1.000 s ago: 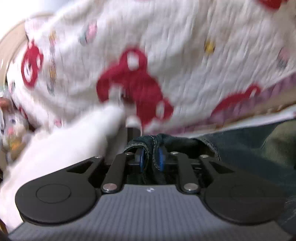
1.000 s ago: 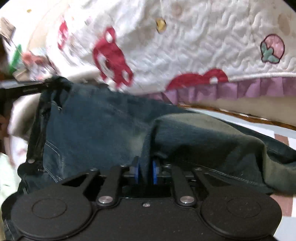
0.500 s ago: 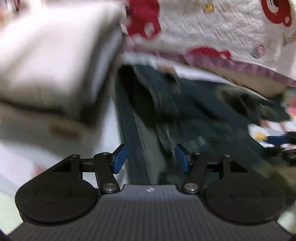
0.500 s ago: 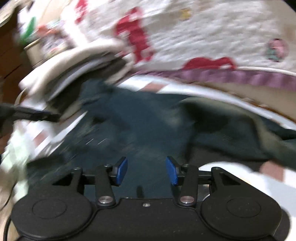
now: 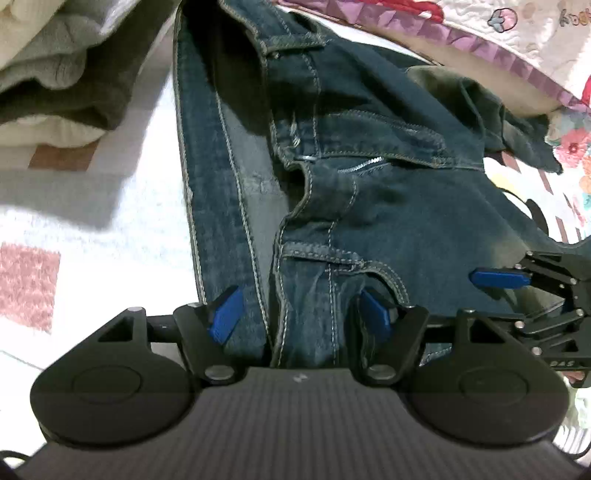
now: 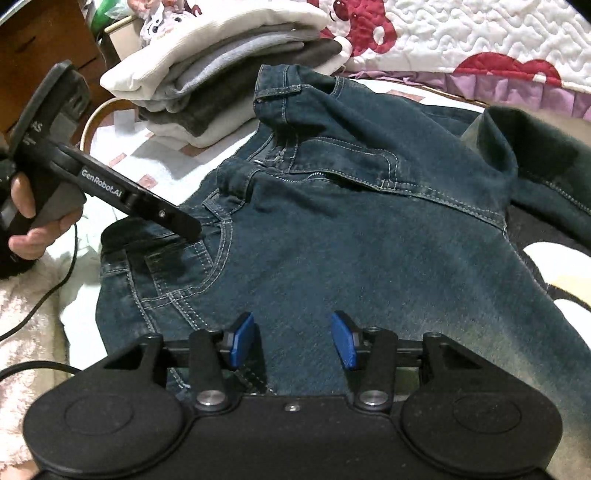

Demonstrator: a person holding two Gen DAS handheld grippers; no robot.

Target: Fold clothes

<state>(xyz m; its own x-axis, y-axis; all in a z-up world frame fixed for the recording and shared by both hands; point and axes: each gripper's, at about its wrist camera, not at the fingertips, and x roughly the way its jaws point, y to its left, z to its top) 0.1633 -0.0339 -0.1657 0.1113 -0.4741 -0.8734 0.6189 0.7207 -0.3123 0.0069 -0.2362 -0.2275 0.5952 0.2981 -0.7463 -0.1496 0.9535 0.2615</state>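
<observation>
Dark blue denim jeans (image 6: 332, 221) lie spread on the white patterned bedsheet (image 6: 173, 162). Right gripper (image 6: 293, 341) jaws apart, blue pads over the denim. Left gripper (image 6: 184, 225) at waistband pocket. Folded grey-white clothes stack (image 6: 221, 70) behind.

Jeans (image 6: 332, 229) lay spread on bed (image 6: 162, 162). Folded stack (image 6: 221, 74) sat behind jeans, to left. Quilt (image 6: 480, 33) lay behind, to right. Left gripper (image 5: 299, 308) and right gripper (image 6: 293, 339) over jeans' near part.

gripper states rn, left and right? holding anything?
Left gripper: open, holding nothing, over the jeans.
Right gripper: open, holding nothing, also over the jeans.
</observation>
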